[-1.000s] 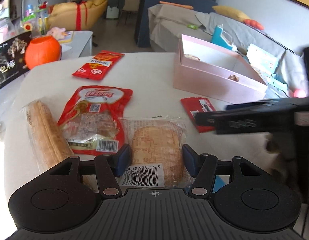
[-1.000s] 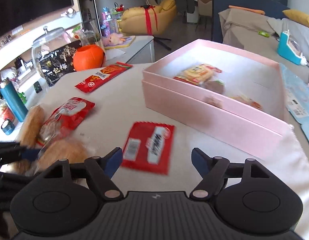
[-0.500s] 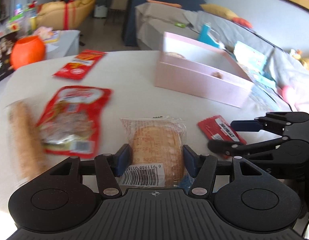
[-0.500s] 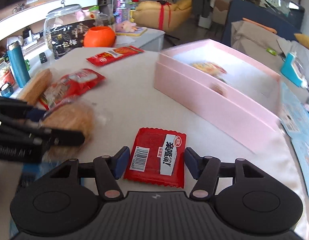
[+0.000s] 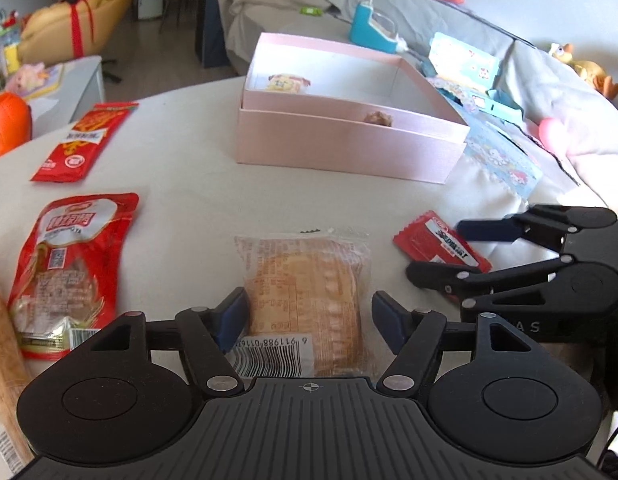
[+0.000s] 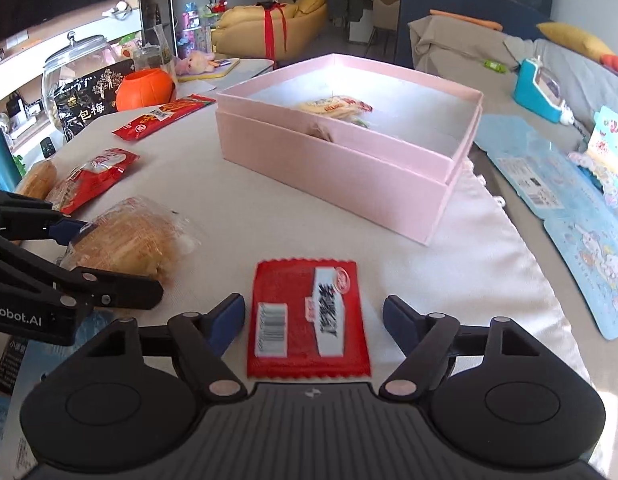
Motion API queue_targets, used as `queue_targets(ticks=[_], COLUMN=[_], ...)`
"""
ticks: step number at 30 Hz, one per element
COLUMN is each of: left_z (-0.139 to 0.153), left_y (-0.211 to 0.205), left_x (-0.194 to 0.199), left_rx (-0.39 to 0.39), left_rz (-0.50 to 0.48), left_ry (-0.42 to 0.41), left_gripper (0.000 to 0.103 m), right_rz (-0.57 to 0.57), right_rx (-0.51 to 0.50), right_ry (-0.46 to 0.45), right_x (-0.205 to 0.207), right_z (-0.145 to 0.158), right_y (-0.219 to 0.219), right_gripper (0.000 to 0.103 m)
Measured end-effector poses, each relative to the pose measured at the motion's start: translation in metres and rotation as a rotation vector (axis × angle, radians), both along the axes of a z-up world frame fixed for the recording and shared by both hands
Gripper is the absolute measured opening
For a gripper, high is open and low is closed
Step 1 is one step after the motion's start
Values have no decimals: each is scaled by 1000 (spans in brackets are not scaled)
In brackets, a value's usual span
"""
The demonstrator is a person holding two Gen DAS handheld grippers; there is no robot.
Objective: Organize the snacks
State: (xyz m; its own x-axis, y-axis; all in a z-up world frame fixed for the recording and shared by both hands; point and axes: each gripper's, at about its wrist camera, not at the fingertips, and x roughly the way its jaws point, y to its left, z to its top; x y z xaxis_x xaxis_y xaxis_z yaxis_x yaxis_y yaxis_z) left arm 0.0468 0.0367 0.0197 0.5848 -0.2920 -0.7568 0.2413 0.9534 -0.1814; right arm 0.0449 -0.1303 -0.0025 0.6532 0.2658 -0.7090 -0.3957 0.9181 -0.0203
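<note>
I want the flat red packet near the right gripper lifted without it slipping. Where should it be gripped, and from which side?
Probably across its two long side edges, coming down from above at the near end. The red packet lies flat on the table, lengthwise between the open fingers of the right gripper, whose pads do not yet touch it.

Left gripper: matte black plastic body, ribbed centre panel behind jaws with small crosshair mark at front edge. Two rounded housings flank it, each with shallow circular recess. Black linkage bars run forward to jaws, silver round screws at pivots. Fingertips capped with dark blue pads.

Right gripper: same build, black ribbed panel with small white logo, twin round housings, silver pivot screws, blue-padded fingertips.

White lettering "Robot.AI" on left gripper's side.
</note>
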Motion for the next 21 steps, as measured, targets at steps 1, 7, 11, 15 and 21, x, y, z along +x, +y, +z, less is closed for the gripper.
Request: queue_targets(ticks=[1,7,11,15,21], left_z=[0,3,20,72,149], left_y=[-1,-4,-3,3,-2], left_x=[1,-4,-11,-13,20], left_rx=[4,30,-19,-86,-195], left_rz=[3,6,-3,10,45], left_ry=[7,6,-50,-233,-510], left_gripper=[68,61,58,58,59], right_rz=[10,26,3,-22,-32], right_rx=[7,25,38,56,97], right_ry=[6,-19,-56,-93,-120], right_x=[0,-12,-21,-26,-27], right_z=[2,17,29,43,53], right_y=[2,1,-13,-27,-32], right_gripper=[59,58,58,58,58])
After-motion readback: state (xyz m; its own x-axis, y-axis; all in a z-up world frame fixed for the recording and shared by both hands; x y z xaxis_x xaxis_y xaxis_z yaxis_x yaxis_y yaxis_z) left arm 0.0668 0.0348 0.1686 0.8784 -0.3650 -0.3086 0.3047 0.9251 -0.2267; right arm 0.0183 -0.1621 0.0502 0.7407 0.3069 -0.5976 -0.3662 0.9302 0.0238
